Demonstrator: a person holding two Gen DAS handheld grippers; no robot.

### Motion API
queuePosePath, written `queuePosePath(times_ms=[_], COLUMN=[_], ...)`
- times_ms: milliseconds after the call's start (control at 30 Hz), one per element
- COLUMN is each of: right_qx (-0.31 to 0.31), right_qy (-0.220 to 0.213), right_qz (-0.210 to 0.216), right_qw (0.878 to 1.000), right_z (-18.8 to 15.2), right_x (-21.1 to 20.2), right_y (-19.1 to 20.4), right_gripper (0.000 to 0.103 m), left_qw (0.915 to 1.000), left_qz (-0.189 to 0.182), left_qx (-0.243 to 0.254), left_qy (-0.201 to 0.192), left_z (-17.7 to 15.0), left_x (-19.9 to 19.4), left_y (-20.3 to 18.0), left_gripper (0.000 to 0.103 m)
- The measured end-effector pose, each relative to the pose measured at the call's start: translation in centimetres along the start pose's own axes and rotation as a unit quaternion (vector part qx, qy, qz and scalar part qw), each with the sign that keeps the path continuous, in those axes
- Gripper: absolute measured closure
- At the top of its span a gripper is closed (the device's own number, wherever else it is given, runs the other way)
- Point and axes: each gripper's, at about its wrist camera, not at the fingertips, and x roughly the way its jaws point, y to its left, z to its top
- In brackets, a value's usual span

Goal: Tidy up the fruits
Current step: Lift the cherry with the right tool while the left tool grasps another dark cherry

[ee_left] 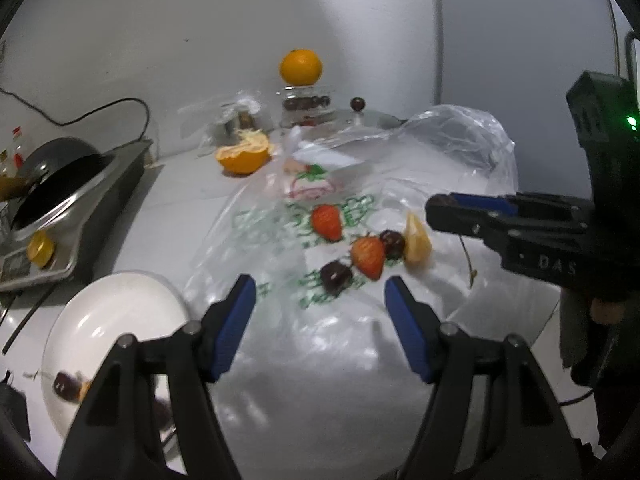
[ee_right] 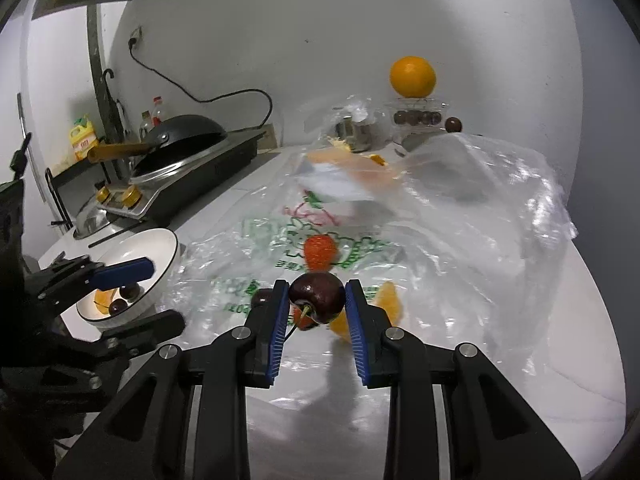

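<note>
one cherry (ee_right: 317, 297) sits clamped between the jaws of the right gripper (ee_right: 316, 300), lifted clear of the plastic bag (ee_right: 460, 216) spread over the table (ee_right: 592, 312), its stem hanging below the pads. the left gripper (ee_left: 320, 308) hovers with its jaws apart and nothing between them, above the loose fruit on the bag: two strawberries (ee_left: 327, 222), two more dark cherries (ee_left: 335, 276) and an orange wedge (ee_left: 417, 246). the white bowl (ee_right: 160, 240) to the left already holds a couple of cherries and an orange piece, so it looks like the place for this one. carry it level, keep the squeeze gentle so the skin does not split, pass clear of the left gripper, lower it inside the rim, then part the jaws.
</note>
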Motion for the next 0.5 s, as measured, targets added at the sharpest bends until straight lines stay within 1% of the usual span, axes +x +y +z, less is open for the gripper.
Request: queuePosePath(times_ms=[67,167,267,333,367,467,500], right_qx=[0.006,0.016,0.020,0.024,0.025,0.030,0.032], right_qy=[-0.004,-0.008,-0.015,-0.017,-0.018,-0.020,-0.021], right_qz=[0.002,0.005,0.010,0.015,0.018,0.024,0.025], right_qw=[1.000,1.000,1.000,0.999,0.999,0.999,0.999], right_z=[-0.1,-0.2,-0.3,-0.4,-0.4,-0.6,-0.7], right_x=[-0.1,-0.1,-0.4,-0.4,-0.5,-0.5,-0.5], right_y=[-0.9,-1.9,-2.7,-3.0,-3.1,-3.4,-3.6], right_gripper=[0.073,0.073,0.073,0.073,0.073,0.073,0.073], left_qw=[0.9999,0.9992,0.9976,0.9968,0.9966,0.9957,0.9957], left_qz=[-0.004,0.009,0.021,0.026,0.025,0.025,0.024], left_qx=[0.012,0.034,0.061,0.069,0.068,0.065,0.066], left_qy=[0.001,0.017,0.024,0.033,0.039,0.060,0.061], left_z=[0.4,0.7,0.9,0.8,0.7,0.5,0.6], left_x=[1.1,2.9,4.5,5.6,6.2,7.6,7.8], left_y=[-0.8,-1.7,-2.7,-3.0,-3.0,-2.7,-2.7], left_gripper=[0.035,0.035,0.036,0.036,0.043,0.052,0.052])
